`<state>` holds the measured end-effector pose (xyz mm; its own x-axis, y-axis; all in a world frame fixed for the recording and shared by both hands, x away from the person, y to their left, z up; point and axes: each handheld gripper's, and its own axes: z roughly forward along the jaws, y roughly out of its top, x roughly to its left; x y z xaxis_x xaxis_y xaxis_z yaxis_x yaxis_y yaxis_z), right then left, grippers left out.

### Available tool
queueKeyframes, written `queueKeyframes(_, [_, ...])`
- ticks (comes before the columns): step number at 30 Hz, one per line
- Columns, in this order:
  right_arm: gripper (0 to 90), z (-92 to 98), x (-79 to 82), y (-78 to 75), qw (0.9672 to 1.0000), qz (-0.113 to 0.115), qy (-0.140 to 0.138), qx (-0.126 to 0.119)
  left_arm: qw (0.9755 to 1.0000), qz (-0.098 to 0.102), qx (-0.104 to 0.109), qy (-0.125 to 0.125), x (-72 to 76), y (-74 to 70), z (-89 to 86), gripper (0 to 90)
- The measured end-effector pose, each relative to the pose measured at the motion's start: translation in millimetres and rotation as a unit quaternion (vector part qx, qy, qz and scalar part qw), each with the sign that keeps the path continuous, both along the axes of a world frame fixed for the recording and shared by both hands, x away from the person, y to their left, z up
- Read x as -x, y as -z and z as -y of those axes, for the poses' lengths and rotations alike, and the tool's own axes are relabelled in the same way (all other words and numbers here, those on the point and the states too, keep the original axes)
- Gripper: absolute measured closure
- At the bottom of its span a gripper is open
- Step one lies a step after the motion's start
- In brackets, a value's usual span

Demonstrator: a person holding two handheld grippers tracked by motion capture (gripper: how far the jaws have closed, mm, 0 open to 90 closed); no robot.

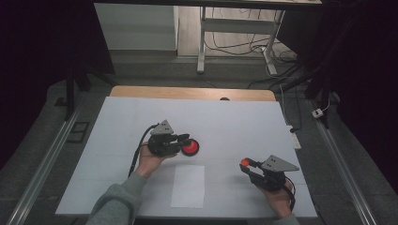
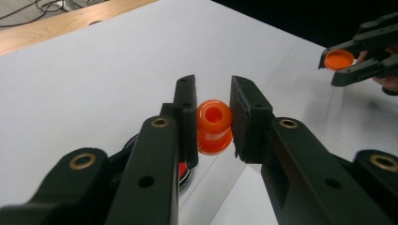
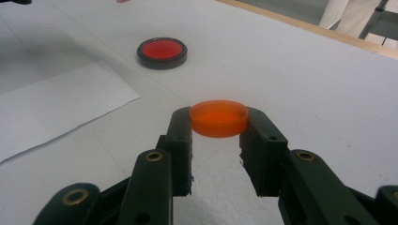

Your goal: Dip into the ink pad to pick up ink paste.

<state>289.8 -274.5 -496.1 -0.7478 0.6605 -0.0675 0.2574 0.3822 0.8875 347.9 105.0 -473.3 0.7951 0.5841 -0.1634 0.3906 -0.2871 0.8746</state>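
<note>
- Left claw (image 2: 213,119) in my hand is clamped on a small orange plastic bottle neck (image 2: 214,125), held above the round black dish with red centre (image 1: 190,147).
- My right claw (image 3: 219,124) grips an orange plastic cap (image 3: 219,118) off the white surface (image 1: 234,122), near a white paper sheet (image 1: 188,186).

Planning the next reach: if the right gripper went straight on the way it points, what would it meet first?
Likely nothing close: beyond the right gripper, shut on its orange plastic cap, lies bare white tabletop. The black-rimmed red dish sits off-line.
</note>
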Motion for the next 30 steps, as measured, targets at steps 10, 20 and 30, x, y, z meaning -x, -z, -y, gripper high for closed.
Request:
queueKeyframes(10, [64.7, -0.9, 2.8, 0.8, 1.0000, 0.002, -0.004, -0.001, 0.9997, -0.005, -0.020, -0.014, -10.4, 12.3, 6.3, 73.1])
queueKeyframes(20, [64.7, -1.3, 3.2, 0.9, 1.0000, 0.001, -0.002, 0.001, 0.9990, -0.012, -0.036, -0.023, -22.6, 24.5, 10.6, 73.1])
queueKeyframes(30, [64.7, -0.7, 4.6, 0.5, 1.0000, 0.000, -0.005, 0.000, 0.9985, -0.022, -0.043, -0.027, -28.7, 31.6, 11.2, 73.1])
